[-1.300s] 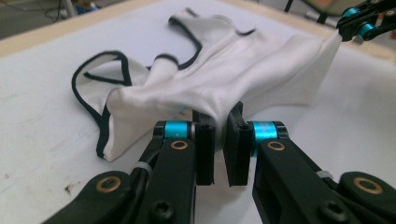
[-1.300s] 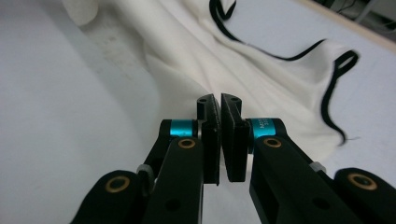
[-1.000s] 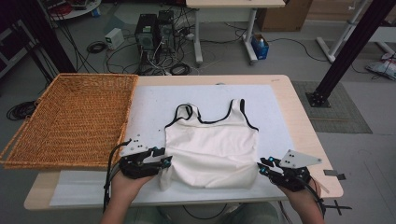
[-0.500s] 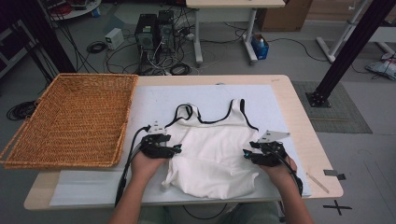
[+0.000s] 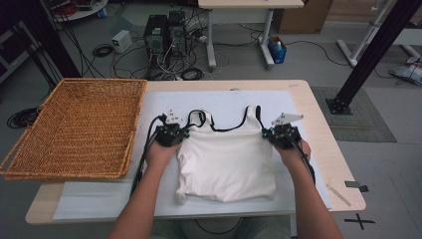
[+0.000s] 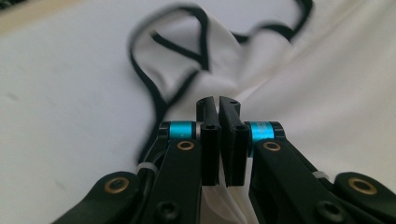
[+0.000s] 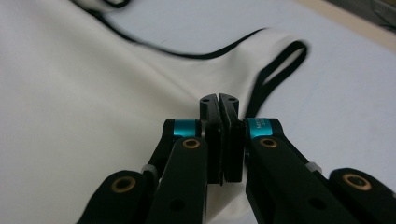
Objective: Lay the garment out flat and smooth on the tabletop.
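White tank top (image 5: pixel 226 162) flat on desk (image 5: pixel 318 124), left gripper (image 5: pixel 170 134) jaws clenched on its left edge, right gripper (image 5: pixel 283 135) jaws clenched on its right edge, wicker basket (image 5: pixel 74 127) at left.

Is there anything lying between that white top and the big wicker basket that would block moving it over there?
Nothing visible. The white top lies on the white mat, and only bare mat separates it from the wicker basket to its left.

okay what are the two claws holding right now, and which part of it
Both hold the white tank top. The left claw is shut on folded fabric by the armhole on its side, and the right claw on the fabric edge by the other armhole.
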`<act>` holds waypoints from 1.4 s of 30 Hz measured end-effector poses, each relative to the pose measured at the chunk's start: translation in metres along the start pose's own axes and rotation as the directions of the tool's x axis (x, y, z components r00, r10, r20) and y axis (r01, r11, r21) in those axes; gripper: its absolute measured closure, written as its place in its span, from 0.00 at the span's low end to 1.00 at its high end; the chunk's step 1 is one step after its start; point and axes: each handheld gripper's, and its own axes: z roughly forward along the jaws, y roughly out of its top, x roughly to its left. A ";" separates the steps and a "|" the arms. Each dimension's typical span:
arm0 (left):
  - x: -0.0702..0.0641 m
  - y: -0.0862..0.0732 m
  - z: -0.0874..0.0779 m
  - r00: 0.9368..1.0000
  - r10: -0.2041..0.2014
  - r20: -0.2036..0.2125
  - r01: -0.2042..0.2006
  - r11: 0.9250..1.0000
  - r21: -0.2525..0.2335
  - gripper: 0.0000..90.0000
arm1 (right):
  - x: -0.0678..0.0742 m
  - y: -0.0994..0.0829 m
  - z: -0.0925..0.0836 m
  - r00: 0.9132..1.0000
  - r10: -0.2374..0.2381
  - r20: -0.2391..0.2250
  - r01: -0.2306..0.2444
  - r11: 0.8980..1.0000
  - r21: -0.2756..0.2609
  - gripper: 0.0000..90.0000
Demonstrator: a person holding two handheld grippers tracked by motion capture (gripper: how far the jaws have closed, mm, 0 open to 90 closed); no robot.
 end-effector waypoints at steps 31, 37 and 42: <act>-0.071 -0.080 -0.079 0.985 -0.136 0.108 0.139 0.990 -0.017 0.46 | 0.066 -0.074 -0.096 0.995 0.096 0.026 -0.093 0.991 -0.092 0.67; -0.098 -0.090 -0.083 0.993 -0.076 0.090 0.071 0.996 0.057 0.58 | 0.090 -0.094 -0.105 0.994 0.110 -0.019 -0.111 0.991 -0.072 0.67; -0.105 -0.103 -0.086 0.993 -0.067 0.096 0.063 0.997 0.047 0.90 | 0.108 -0.118 -0.094 0.991 0.107 -0.076 -0.109 0.994 -0.025 0.87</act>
